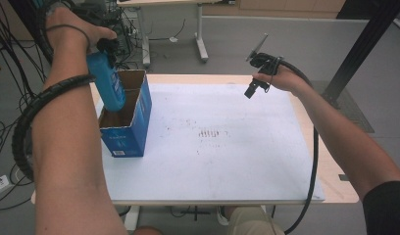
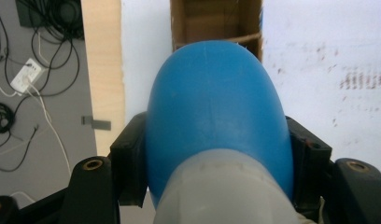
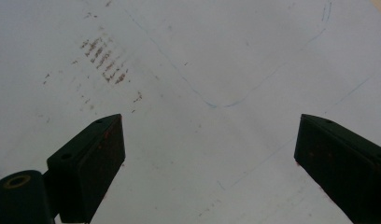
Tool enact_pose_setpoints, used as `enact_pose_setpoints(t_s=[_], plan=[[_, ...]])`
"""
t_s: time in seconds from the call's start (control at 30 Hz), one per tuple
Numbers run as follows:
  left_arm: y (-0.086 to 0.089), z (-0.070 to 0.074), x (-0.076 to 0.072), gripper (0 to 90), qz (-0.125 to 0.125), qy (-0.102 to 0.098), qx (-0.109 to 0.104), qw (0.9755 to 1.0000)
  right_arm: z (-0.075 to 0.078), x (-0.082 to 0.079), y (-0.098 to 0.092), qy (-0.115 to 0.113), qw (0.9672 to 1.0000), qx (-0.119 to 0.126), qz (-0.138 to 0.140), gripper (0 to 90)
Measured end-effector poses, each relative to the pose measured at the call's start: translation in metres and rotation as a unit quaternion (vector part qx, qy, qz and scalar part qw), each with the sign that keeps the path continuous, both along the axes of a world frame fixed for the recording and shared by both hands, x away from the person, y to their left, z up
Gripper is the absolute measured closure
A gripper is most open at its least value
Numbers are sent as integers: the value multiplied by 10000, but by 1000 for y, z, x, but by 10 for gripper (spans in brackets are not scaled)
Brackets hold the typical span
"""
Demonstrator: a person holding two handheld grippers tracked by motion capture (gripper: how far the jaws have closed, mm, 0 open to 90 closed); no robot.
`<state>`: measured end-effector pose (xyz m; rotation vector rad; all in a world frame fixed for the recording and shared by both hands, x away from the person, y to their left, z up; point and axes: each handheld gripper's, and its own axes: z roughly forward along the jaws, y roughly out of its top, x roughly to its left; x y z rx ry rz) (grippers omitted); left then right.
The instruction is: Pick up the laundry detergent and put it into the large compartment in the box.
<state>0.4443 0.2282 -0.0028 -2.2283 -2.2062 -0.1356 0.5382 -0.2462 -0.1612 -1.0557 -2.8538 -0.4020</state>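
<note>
Blue bottle (image 1: 107, 81) clamped in left tool (image 1: 106, 46), bottom end dipping into the open blue carton (image 1: 132, 128).

Bottle held upright over the carton at the left side of the white-covered bench (image 1: 247, 161), lower part inside the nearer cardboard compartment; seen along the left tool's jaws, black pads (image 2: 129, 163) pressed against both flanks of the blue body. Right tool (image 1: 254, 88) hovering above the bench's far right area, well apart from the carton, jaws spread wide with nothing between them.
</note>
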Motion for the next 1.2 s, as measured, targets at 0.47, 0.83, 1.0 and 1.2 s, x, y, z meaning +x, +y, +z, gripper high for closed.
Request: enact_pose_setpoints(t_s=[0.47,0.83,1.0,1.2], plan=[[-1,-61,2,372,-133,142,9,9998,1,-3,6,-43,9999,-116,-4,88],[-3,-101,5,372,-159,280,-54,9995,1,-4,8,-25,9999,-138,-14,88],[-3,-113,5,372,-159,319,-44,9994,1,-4,8,-25,9999,-148,-9,88],[-4,-120,5,372,-187,343,-36,9992,0,-4,8,-31,9999,-145,-8,88]])
